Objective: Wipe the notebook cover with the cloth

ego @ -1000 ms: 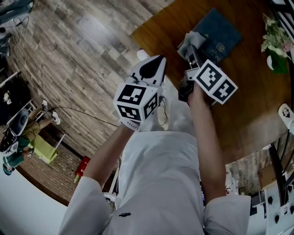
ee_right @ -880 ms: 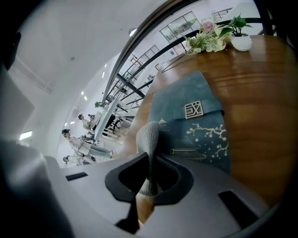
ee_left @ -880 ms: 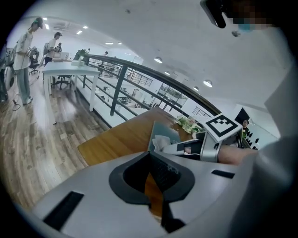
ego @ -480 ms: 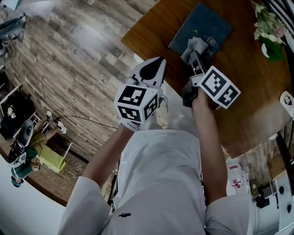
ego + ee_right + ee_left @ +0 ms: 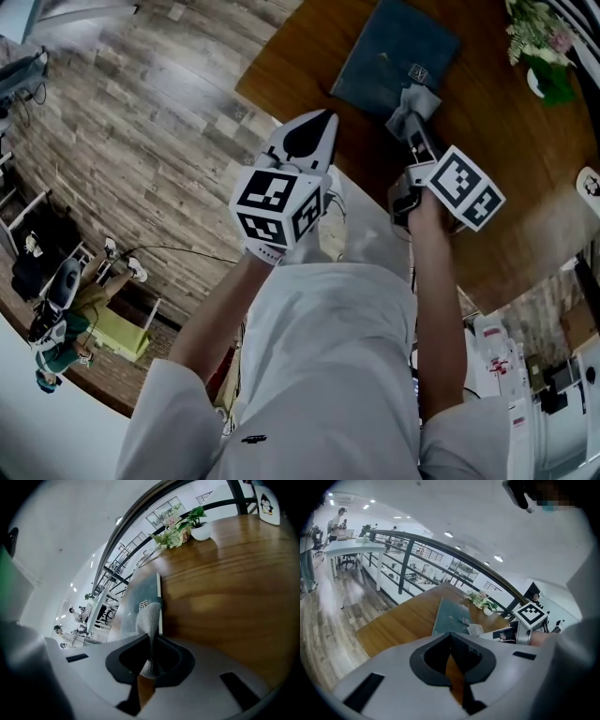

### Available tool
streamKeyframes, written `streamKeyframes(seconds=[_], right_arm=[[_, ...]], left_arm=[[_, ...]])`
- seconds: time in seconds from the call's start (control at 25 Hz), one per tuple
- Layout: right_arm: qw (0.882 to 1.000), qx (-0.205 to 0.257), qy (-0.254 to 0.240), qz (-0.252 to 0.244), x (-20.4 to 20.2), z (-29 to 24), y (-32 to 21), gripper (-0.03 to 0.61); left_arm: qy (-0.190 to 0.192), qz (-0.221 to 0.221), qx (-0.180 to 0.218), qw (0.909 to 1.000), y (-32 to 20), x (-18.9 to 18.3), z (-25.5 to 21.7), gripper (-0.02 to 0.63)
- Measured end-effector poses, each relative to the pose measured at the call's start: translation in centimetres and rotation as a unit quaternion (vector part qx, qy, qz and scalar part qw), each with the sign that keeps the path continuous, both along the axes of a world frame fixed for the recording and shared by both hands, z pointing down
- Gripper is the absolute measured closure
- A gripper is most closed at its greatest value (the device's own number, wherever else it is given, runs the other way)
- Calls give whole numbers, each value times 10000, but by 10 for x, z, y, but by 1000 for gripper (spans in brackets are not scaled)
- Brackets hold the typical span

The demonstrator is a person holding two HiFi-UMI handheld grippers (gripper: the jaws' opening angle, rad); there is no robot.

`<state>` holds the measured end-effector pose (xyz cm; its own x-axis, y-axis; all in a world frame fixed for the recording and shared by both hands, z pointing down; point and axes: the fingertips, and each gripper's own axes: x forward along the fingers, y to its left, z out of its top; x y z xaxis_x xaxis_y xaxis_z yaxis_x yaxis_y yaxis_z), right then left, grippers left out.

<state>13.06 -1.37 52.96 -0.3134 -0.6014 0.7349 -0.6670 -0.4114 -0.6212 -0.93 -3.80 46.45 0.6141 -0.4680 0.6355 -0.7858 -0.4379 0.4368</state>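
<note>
Below me stands a brown wooden table [image 5: 497, 216] with a rounded edge, on a grey plank floor [image 5: 141, 122]. Directly on it I see a dark blue-grey notebook [image 5: 389, 52] lying flat, a white pot of flowers [image 5: 542, 47] to its right, and a small white penguin piece [image 5: 589, 183] near the right rim.

The notebook [image 5: 398, 56] lies on the surface [image 5: 506, 141], near its far left edge. The cloth [image 5: 412, 101] rests on the notebook's near right corner, pinched between the fingers of the right gripper [image 5: 410, 117]. The left gripper [image 5: 314, 127] is to its left, over the surface's near edge, apart from the notebook. A plant [image 5: 539, 47] stands right of the notebook. The floor [image 5: 141, 112] lies left of the surface.
</note>
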Motion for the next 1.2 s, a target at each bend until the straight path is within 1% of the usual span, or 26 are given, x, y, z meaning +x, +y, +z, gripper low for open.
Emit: streamKeyframes(seconds=[0.12,0.24,0.32,0.56,0.76,0.92,1.08,1.2], right_arm=[[9991,-265,217,265,22,9,15,548],[9980,-374,210,457,40,11,29,548],[9984,-267,286,402,45,3,29,548],[9978,223,625,-49,45,-28,8,548],[9975,449,525,-137,44,-31,-21,549],[9977,464,478,-85,49,-25,-42,548],[9984,212,531,-45,50,-2,-49,548],[9982,180,566,-53,48,-1,-48,548]], left_arm=[[18,50,-8,10000,1,6,0,595],[37,96,-8,9999,2,11,0,595],[45,111,-5,9999,0,13,0,595],[65,131,15,9999,-3,11,-4,595],[52,121,63,9999,-9,11,-6,595],[68,94,61,9999,-12,13,-4,595],[75,96,62,9999,-11,13,-3,595],[104,90,82,9999,-13,13,-5,595]])
